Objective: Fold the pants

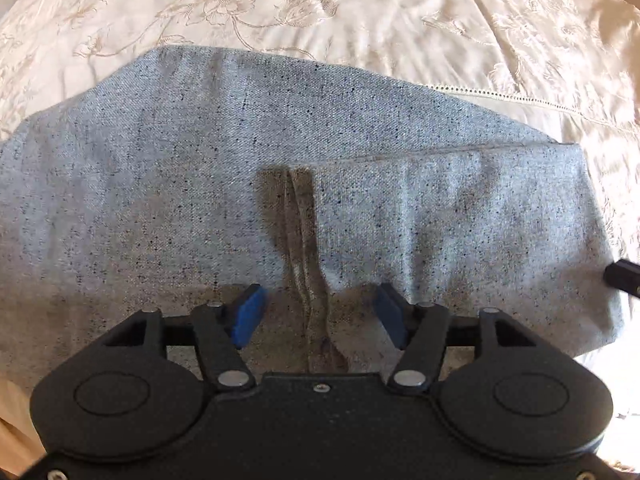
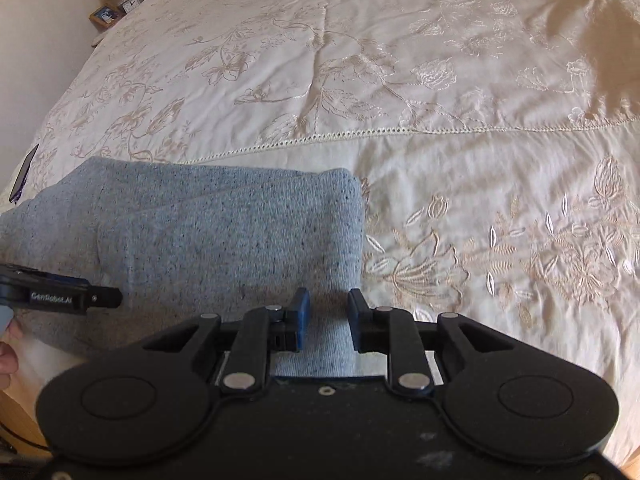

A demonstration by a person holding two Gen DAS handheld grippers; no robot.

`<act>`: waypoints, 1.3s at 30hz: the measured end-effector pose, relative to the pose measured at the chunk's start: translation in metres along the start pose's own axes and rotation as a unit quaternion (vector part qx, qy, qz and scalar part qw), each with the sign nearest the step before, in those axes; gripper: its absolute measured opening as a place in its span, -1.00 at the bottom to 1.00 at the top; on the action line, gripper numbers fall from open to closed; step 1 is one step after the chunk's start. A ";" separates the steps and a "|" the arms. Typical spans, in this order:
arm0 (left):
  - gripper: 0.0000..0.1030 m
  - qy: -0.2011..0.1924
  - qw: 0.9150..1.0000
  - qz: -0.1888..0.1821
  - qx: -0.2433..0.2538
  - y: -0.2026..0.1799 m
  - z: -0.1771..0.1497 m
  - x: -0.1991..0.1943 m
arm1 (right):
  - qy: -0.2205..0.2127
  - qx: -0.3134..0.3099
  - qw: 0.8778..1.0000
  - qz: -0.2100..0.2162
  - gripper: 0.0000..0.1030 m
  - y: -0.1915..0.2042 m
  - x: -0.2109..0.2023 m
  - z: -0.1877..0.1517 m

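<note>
The grey speckled pants (image 1: pixel 200 184) lie folded in layers on the bed, with a vertical seam running toward my left gripper (image 1: pixel 318 312). That gripper is open, its blue pads spread either side of the seam just above the cloth. In the right wrist view the pants (image 2: pixel 224 232) fill the lower left, their folded right edge near the middle. My right gripper (image 2: pixel 329 318) is open with a narrow gap, over the pants' near right corner, and holds nothing. The left gripper's tip (image 2: pixel 60 294) shows at the left edge over the pants.
The cream embroidered bedspread (image 2: pixel 440 100) covers the bed around the pants. A nightstand with a lamp, a clock and a picture frame (image 2: pixel 106 14) stands at the far left. A dark flat object (image 2: pixel 25 172) lies on the bed's left edge. The right gripper's tip (image 1: pixel 624 276) shows at the right edge.
</note>
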State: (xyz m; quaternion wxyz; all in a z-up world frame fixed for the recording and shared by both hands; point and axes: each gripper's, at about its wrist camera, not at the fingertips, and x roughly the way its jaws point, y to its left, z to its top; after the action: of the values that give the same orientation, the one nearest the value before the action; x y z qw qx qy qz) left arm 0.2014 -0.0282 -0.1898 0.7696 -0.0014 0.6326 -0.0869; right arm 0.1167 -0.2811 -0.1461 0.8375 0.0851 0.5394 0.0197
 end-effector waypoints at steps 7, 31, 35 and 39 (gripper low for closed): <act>-0.72 -0.013 1.000 -0.024 0.003 -0.016 0.010 -0.005 | -0.005 0.015 1.000 -0.004 -0.54 0.004 -0.013 -0.018; -0.35 -0.007 0.997 0.071 0.038 0.001 -0.037 -0.025 | 0.033 -0.049 0.998 -0.020 -0.51 0.022 -0.012 -0.032; -0.36 -0.015 0.997 0.076 0.006 0.009 -0.046 -0.041 | 0.048 -0.043 0.998 -0.026 -0.51 0.021 -0.006 -0.036; -0.36 -0.075 0.992 0.101 -0.010 0.018 -0.057 -0.074 | 0.000 -0.027 1.000 -0.015 -0.51 0.023 -0.033 -0.032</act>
State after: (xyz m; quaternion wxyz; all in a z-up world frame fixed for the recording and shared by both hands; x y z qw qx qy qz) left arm 0.1351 0.0051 -0.1313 0.8199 0.0483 0.5705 -0.0026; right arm 0.0757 -0.2586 -0.1256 0.8400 0.0541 0.5395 0.0213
